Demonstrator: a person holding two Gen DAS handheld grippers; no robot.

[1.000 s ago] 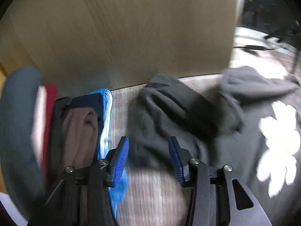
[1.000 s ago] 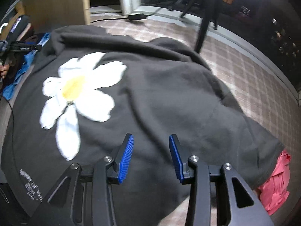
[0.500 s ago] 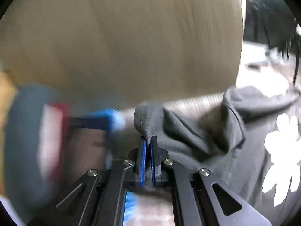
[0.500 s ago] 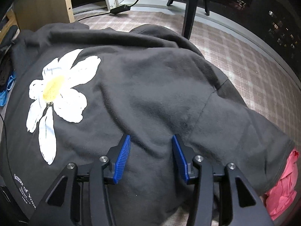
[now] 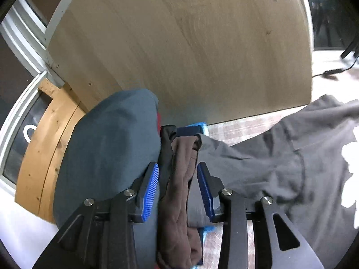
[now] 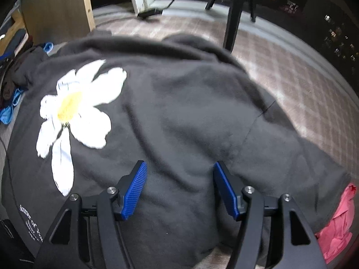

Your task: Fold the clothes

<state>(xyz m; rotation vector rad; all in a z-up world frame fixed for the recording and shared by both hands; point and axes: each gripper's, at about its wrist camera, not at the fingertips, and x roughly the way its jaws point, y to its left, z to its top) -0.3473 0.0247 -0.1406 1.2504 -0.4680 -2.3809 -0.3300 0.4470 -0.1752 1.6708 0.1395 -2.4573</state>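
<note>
Fleecy dark sweatshirt lies rumpled beneath both gaping claws, left and right.

Small white lettering on the dark grey daisy-print sweatshirt unreadable past "Summer of" (cut by the frame edge), crumpled pink garment half tucked under the sweatshirt's hem, blue cloth mostly buried under darker clothes

Dark grey daisy-print sweatshirt spread flat, rumpled, on carpet

Checked floor covering, dark flower-print sweatshirt spread on it, pink cloth beside
</note>
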